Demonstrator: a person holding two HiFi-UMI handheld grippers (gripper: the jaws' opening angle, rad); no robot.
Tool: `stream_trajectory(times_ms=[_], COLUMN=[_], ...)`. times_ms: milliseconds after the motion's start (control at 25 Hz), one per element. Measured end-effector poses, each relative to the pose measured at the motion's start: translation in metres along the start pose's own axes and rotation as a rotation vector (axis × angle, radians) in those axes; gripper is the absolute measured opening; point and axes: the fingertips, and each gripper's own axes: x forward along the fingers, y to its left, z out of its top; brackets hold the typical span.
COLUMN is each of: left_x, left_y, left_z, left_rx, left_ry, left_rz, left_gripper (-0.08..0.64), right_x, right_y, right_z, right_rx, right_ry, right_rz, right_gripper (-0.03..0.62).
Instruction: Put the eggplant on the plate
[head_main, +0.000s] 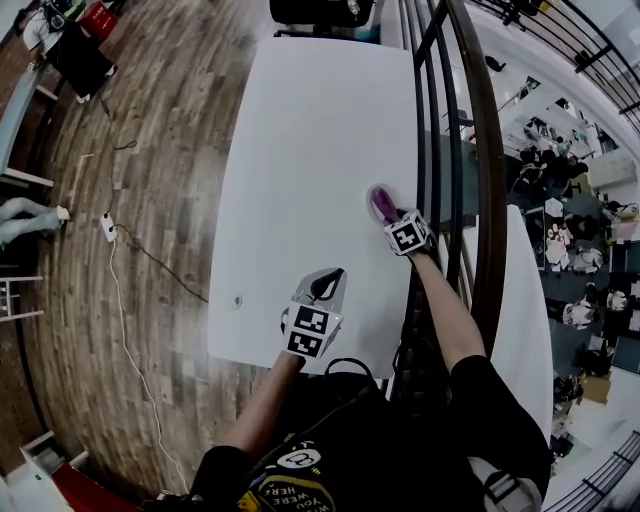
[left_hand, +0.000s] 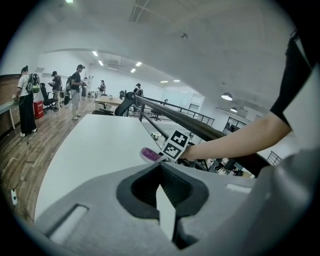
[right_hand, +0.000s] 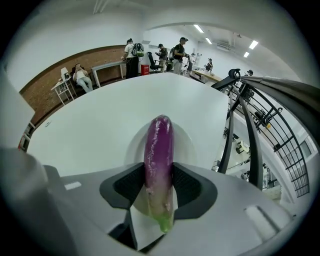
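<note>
A long purple eggplant (right_hand: 159, 145) with a green stem end sits between the jaws of my right gripper (right_hand: 159, 169), which is shut on it. The gripper points steeply down, and the eggplant's tip hangs over a small white plate (right_hand: 186, 142) on the white table (head_main: 300, 150). In the head view the eggplant (head_main: 383, 207) and plate (head_main: 372, 190) lie near the table's right edge, just beyond the right gripper (head_main: 396, 225). My left gripper (head_main: 325, 288) hovers by the table's near edge, shut with nothing in it. It faces the eggplant (left_hand: 148, 154).
A dark metal railing (head_main: 470, 120) runs along the table's right side, close to the plate. To the left are wooden floor and a white cable (head_main: 125, 330). A small round mark (head_main: 237, 299) sits on the table near the front left. People stand at the room's far end (right_hand: 175, 52).
</note>
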Motion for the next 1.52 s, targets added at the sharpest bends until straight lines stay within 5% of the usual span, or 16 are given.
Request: stream_trajectory(times_ms=[240, 400, 720, 1000, 1240, 1520], left_x=[-0.013, -0.023, -0.068, -0.106, -0.114, -0.129], left_y=[-0.009, -0.017, -0.047, -0.086, -0.089, -0.087], left_z=[-0.003, -0.001, 0.005, -0.009, 0.004, 0.009], left_rx=[0.013, 0.032, 0.071, 0.149, 0.206, 0.198], left_ry=[-0.002, -0.017, -0.109, -0.165, -0.196, -0.212], left_rz=[-0.022, -0.059, -0.138, -0.236, -0.222, -0.213], left_gripper=[0.005, 0.005, 0.005, 0.005, 0.005, 0.005], right_x=[-0.013, -0.054, -0.208, -0.324, -0.367, -0.380], right_y=[-0.001, 0.007, 0.113, 0.207, 0.194, 0.191], right_z=[0.004, -0.021, -0.086, -0.073, -0.048, -0.065], right_rx=[0.060, 0.240, 0.632, 0.482, 0.472, 0.566], right_ry=[-0.050, -0.157, -0.512, -0.678, -0.785, -0.780], right_rz=[-0.043, -0.071, -0.044, -0.197, -0.274, -0.299], right_gripper=[0.263, 0.262, 0.105, 0.005, 0.003, 0.003])
